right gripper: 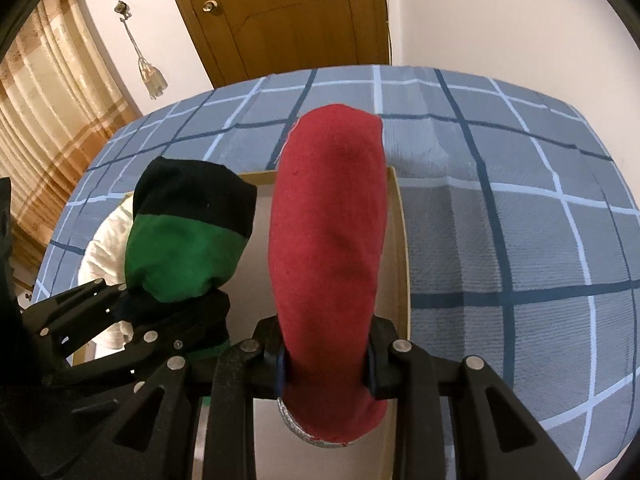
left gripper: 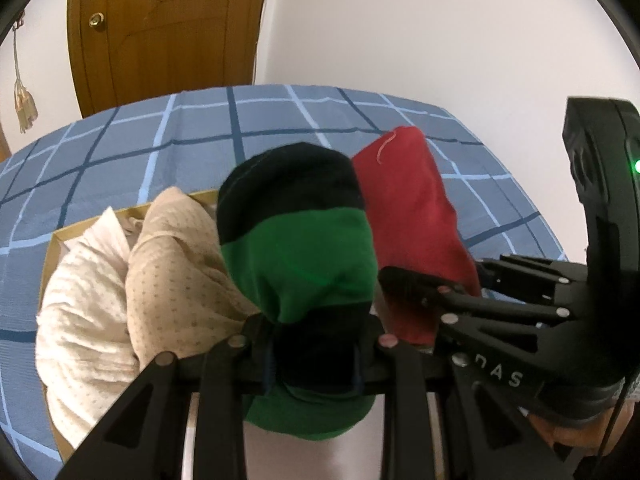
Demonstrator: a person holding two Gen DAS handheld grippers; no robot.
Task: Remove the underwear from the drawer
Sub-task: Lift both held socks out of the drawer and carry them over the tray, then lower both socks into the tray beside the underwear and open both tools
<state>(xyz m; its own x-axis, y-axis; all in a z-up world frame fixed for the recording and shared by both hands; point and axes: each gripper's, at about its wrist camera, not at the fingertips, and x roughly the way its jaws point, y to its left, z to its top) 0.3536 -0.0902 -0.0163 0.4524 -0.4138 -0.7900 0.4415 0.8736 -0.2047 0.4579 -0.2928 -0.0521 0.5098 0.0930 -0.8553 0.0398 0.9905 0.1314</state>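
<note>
Above the open drawer (right gripper: 400, 248) on the plaid-covered bed (right gripper: 520, 208), the left tongs (left gripper: 316, 350) are clenched on a rolled green-and-black underwear (left gripper: 304, 256), and just beside them the right tongs (right gripper: 326, 354) are clenched on a rolled red underwear (right gripper: 328, 240); cream dotted garments (left gripper: 120, 280) fill the drawer's left part

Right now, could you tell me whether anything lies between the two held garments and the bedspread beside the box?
Nothing visible does. The red garment and the green-and-black one are held above the box, and the checked bedspread to its right lies bare.
</note>
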